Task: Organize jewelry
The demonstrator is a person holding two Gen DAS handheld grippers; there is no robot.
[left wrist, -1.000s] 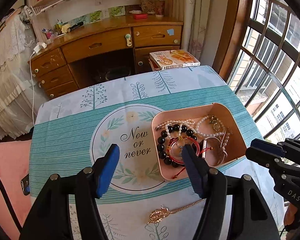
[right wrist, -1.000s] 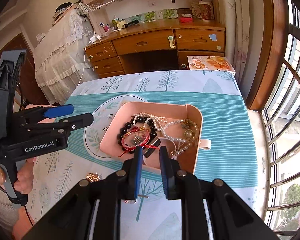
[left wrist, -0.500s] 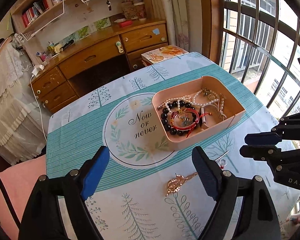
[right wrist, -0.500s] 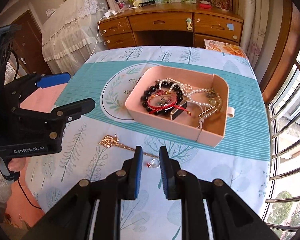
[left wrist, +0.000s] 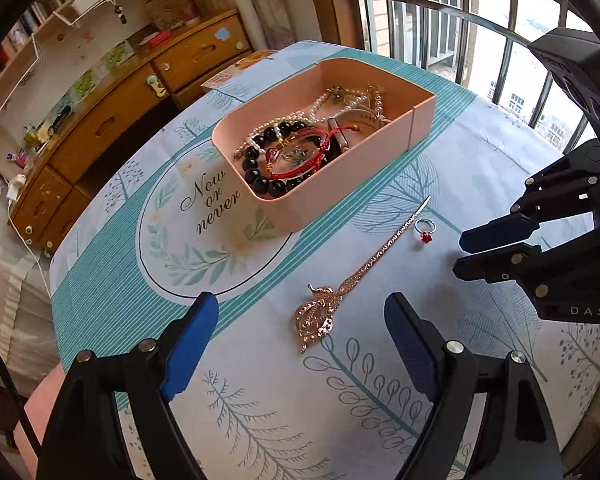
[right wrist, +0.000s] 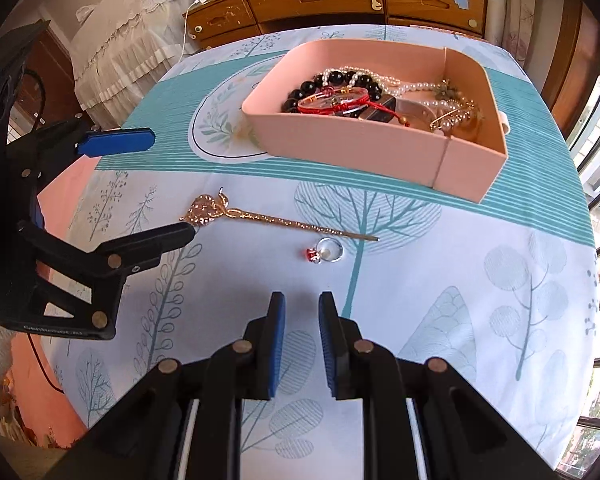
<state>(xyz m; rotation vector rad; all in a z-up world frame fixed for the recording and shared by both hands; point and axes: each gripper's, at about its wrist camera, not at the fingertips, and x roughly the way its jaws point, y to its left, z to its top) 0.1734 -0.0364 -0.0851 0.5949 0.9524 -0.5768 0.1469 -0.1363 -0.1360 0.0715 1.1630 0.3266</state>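
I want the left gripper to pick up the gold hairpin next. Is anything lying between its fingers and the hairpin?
Nothing visible does. The left gripper hangs open over bare tablecloth with the gold hairpin just ahead of it. The red-stone ring lies beside the pin's thin tip, away from the ornate head, and the right gripper sits off to the side.

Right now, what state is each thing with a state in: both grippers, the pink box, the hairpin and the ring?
left gripper: wide open, empty, above the hairpin's ornate head.
right gripper: narrowly open, empty, short of the ring.
pink box: lidless, holding bracelets and pearls.
gold hairpin: flat on the tablecloth, outside the box.
red-stone ring: on the cloth beside the hairpin's tip, outside the box.
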